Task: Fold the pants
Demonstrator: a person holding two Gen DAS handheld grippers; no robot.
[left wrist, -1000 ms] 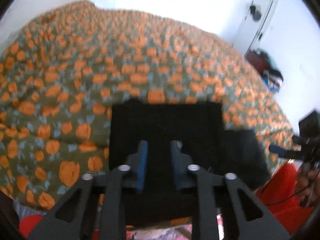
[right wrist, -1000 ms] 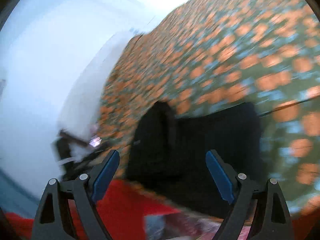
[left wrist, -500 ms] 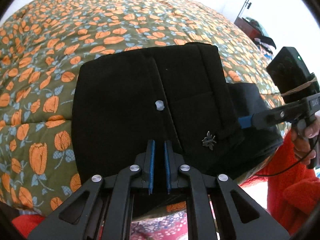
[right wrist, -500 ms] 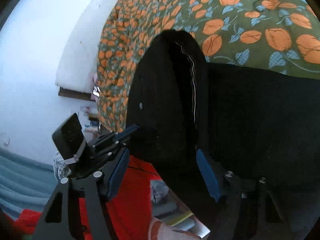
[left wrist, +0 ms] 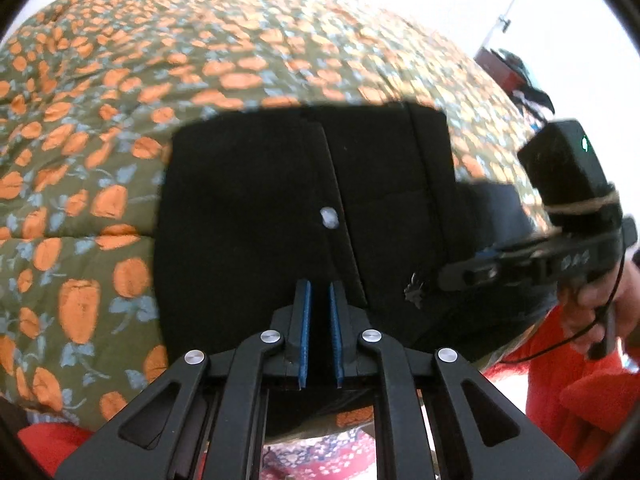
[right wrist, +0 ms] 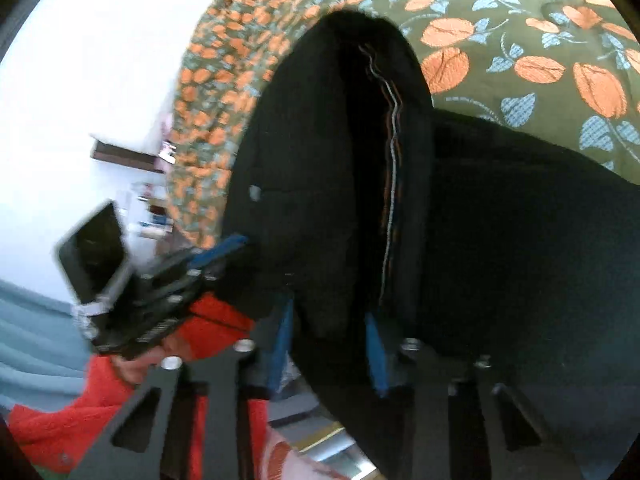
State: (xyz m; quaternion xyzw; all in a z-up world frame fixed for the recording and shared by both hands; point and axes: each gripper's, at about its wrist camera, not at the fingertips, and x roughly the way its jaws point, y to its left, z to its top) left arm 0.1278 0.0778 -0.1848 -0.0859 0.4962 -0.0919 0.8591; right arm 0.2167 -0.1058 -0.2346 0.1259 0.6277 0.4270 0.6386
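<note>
The left gripper (left wrist: 320, 292) has its jaws pressed nearly together over the near edge of the black pants (left wrist: 280, 208); whether cloth is pinched between them I cannot tell. The right gripper (right wrist: 326, 316) is closing its jaws around a raised fold of the pants. The pants lie on the flowered bedspread (left wrist: 100, 140), which has free room beyond.

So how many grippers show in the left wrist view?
2. The left gripper sits bottom centre over the black pants; the right gripper reaches in from the right edge, at the pants' side.
</note>
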